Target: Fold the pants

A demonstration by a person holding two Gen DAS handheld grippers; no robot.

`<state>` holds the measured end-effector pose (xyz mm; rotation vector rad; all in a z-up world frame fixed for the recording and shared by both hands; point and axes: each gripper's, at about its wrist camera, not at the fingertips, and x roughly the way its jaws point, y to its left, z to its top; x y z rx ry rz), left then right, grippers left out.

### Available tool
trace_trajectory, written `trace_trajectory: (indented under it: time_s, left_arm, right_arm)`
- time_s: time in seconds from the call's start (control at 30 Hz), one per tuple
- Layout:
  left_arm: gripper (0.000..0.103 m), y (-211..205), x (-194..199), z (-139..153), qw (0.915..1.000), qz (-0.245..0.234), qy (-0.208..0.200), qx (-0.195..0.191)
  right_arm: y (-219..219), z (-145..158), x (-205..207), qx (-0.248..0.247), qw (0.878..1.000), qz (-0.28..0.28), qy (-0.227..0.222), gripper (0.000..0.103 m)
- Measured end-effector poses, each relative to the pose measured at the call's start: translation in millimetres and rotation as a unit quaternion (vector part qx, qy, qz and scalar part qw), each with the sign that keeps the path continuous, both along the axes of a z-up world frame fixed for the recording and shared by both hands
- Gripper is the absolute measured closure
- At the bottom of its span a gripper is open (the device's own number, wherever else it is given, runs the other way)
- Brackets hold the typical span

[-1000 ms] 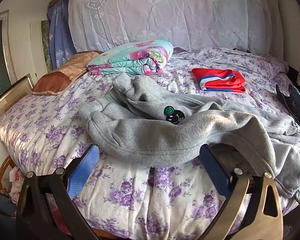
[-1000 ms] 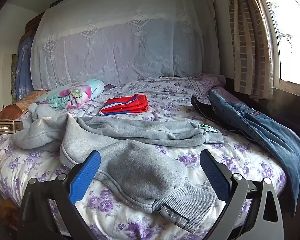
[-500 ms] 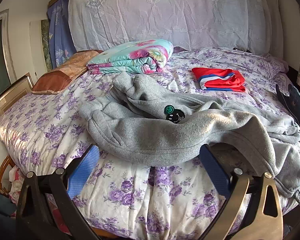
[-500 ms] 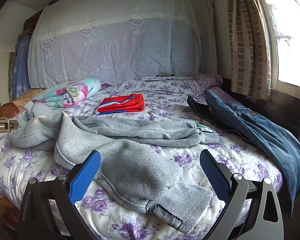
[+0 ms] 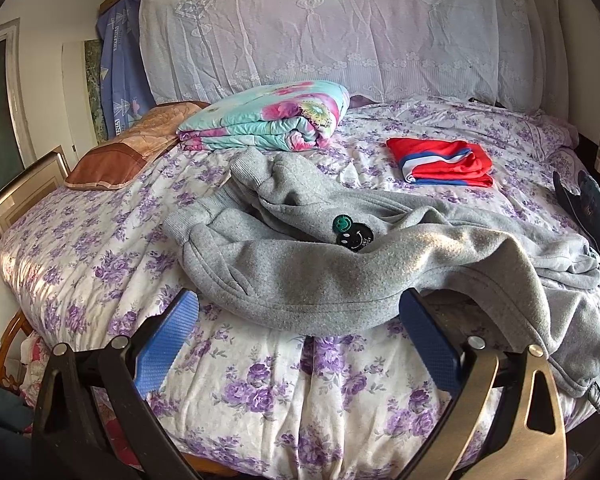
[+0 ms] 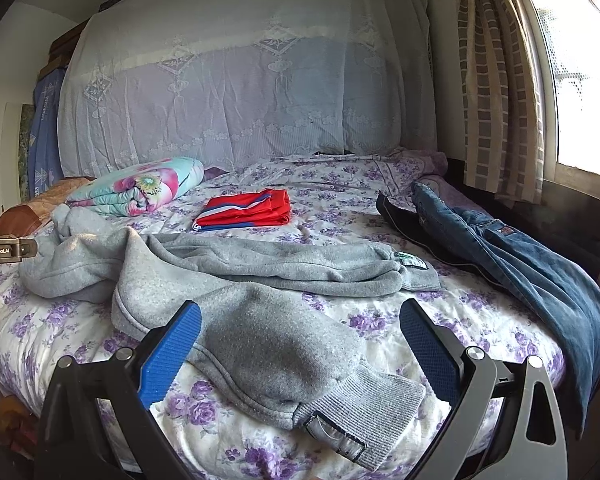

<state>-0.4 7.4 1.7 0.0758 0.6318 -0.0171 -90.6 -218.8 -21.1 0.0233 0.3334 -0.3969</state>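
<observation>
Sweatpants [image 6: 236, 280] crumpled lengthwise across bed [image 6: 440, 320], cuffs rightward; both hand-held grippers wide open, empty.

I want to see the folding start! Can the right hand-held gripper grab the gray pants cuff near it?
Probably yes. The right hand-held gripper is open, and the cuff of the gray pants lies on top of the bed between its fingers with nothing covering it.

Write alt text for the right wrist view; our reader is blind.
Grey sweatpants lie crumpled on a floral bed, one cuff between the open right gripper. Jeans lie right; a red garment behind.
</observation>
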Motion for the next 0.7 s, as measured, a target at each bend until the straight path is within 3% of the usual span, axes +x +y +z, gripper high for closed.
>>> trace_trajectory:
  time_s: [0.7]
  left_arm:
    - [0.005,0.4,3.1,-6.7,0.9999,0.001,0.011,0.002]
  right_arm:
    - [-1.3,-4.3,1.1,0.009,1.0,0.005,0.01,0.003]
